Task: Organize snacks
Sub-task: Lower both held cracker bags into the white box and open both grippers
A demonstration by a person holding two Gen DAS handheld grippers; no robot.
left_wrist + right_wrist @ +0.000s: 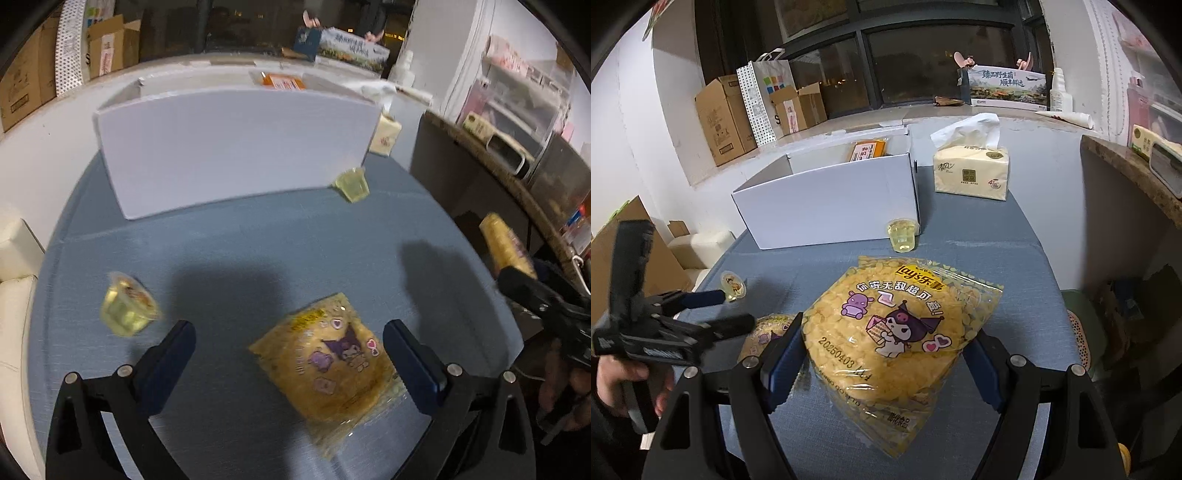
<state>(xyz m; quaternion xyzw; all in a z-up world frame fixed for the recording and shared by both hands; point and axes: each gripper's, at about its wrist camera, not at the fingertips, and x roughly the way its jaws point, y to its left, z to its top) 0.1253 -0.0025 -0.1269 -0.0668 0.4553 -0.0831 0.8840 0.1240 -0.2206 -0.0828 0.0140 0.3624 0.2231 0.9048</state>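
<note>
Box (827, 206) sitting far on the table (1015, 266); tissue pack (971, 173) lying right of it; one jelly cup (903, 234) resting just before the box's near right corner, another (733, 286) lying near left; chip bag (897, 332) occupying near centre.

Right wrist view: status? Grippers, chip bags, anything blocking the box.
Right gripper shut on yellow Lay's chip bag, lifted. Left gripper open over second yellow chip bag. Clear jelly cup sits against white open box.

Yellow chip bag (897, 332), white box (827, 210)
</note>
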